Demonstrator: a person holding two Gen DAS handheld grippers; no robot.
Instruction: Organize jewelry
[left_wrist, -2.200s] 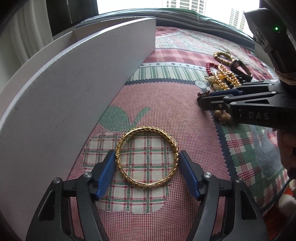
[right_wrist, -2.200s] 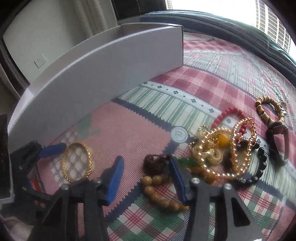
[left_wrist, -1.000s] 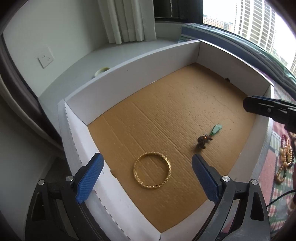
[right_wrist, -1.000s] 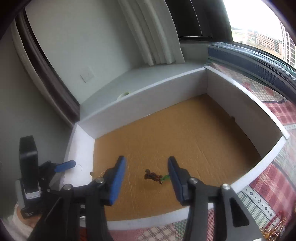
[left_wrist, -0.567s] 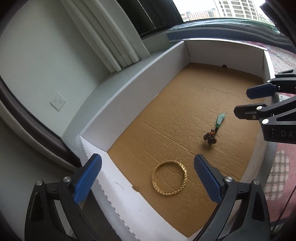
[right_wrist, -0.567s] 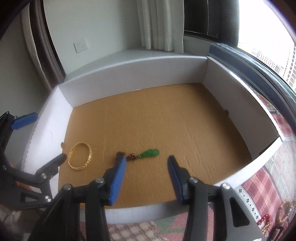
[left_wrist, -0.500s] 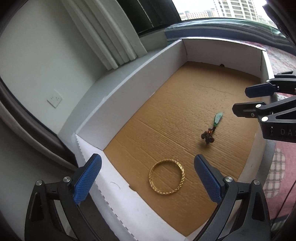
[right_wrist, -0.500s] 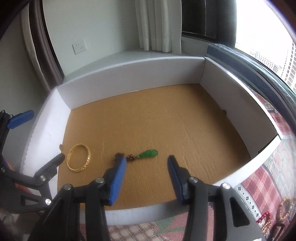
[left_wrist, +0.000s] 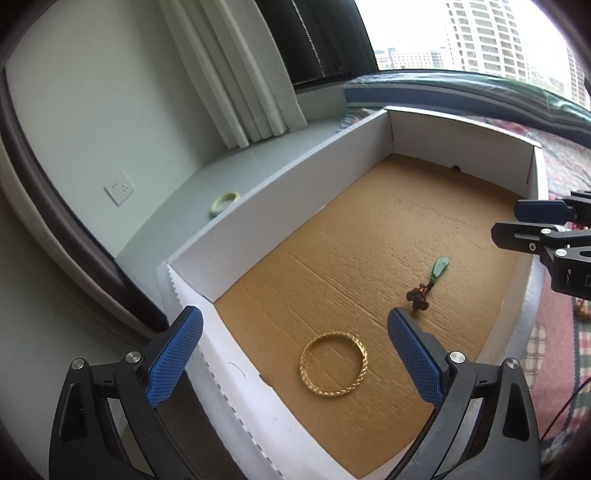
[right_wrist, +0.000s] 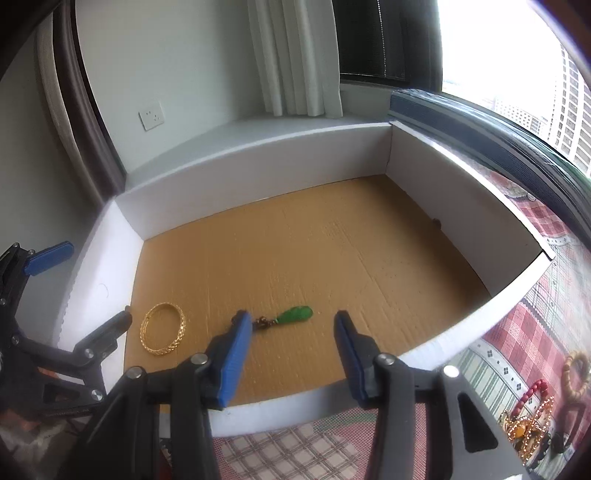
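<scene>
A gold bangle (left_wrist: 333, 364) lies flat on the brown floor of a white-walled cardboard box (left_wrist: 280, 192), near its left corner; it also shows in the right wrist view (right_wrist: 163, 328). A green pendant with a dark charm (left_wrist: 430, 282) lies beside it, also in the right wrist view (right_wrist: 288, 316). My left gripper (left_wrist: 295, 354) is open and empty above the bangle. My right gripper (right_wrist: 291, 354) is open and empty above the box's near wall, by the pendant.
A pile of bead bracelets and gold chains (right_wrist: 535, 413) lies on the checked cloth (right_wrist: 295, 454) right of the box. A pale green bangle (left_wrist: 224, 203) rests on the grey sill behind the box. Curtains and a wall socket stand beyond.
Both grippers went from the cloth to over the box; the bangle and pendant now lie inside it. In the last half second both grippers drifted slightly, still open.
</scene>
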